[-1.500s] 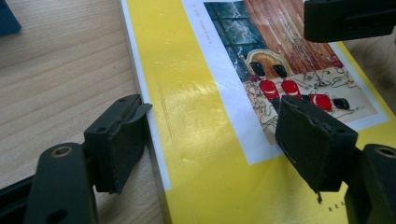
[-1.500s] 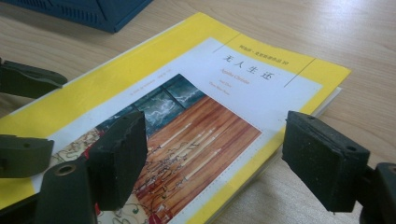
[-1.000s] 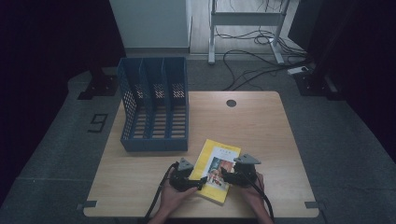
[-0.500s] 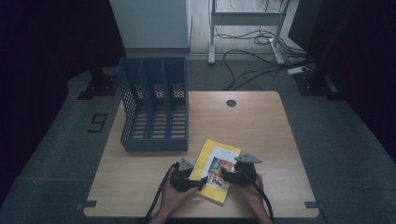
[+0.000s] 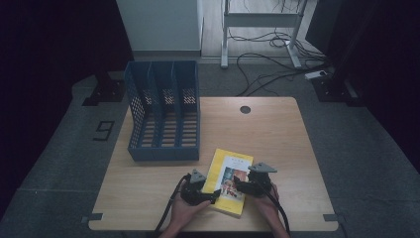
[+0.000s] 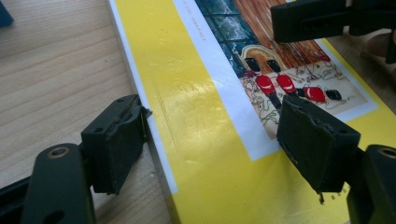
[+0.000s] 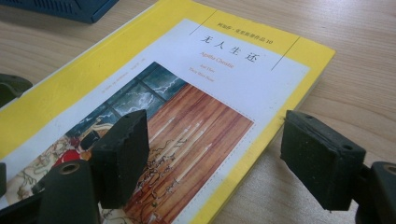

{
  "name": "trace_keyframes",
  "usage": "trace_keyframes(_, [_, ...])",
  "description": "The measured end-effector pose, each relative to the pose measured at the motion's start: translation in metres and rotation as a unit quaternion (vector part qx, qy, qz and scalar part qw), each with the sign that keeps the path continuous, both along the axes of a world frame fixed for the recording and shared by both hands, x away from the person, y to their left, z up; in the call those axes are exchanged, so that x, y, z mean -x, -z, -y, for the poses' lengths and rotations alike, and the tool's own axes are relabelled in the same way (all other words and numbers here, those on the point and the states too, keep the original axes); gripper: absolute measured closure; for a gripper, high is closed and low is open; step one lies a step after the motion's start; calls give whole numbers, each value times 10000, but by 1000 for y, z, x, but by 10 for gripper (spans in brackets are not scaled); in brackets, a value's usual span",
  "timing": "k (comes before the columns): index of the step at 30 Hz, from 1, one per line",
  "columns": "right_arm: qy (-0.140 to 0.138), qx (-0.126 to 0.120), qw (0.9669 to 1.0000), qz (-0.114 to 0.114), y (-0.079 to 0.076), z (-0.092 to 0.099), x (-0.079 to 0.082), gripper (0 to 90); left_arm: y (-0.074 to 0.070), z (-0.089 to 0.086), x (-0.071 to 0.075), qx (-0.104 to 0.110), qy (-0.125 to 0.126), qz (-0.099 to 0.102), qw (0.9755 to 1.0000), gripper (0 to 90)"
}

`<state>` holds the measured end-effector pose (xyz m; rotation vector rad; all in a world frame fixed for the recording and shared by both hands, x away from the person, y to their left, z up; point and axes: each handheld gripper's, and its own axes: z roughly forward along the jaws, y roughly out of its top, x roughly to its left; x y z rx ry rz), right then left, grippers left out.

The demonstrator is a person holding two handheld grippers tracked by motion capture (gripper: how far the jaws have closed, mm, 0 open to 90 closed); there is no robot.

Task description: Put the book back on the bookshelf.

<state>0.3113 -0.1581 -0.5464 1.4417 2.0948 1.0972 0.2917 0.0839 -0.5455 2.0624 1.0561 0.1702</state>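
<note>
- The high view looks forward and down from above the person's side, taking in the whole table (image 5: pixel 277 134) and the floor beyond.
- Each gripper view sits low and close, looking along its jaws.
- All three share the book (image 5: pixel 229 181) (image 6: pixel 196 116) (image 7: pixel 187 107).

Wood table (image 5: pixel 277 134); blue three-slot file rack (image 5: pixel 163 116) at 10 o'clock; yellow book (image 5: pixel 229 181) flat at 6 o'clock; round grommet (image 5: pixel 245 109) at 12.

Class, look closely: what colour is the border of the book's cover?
Yellow: the book has a yellow border around a white panel, clearest in the right gripper view.
</note>
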Motion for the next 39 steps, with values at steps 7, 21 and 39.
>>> trace_keyframes(7, [-13, -112, 9999, -113, 1, 3, -3, 214, 0, -1, -3, 35, 2, -6, 10000, 240])
trace_keyframes(21, [-19, -306, 9995, -94, -6, 4, -1, 277, 1, 0, -2, 28, -4, 28, 10000, 234])
trace_keyframes(39, [49, -365, 9991, -195, 0, 8, -7, 260, 1, 0, -2, 39, 9, 59, 10000, 233])
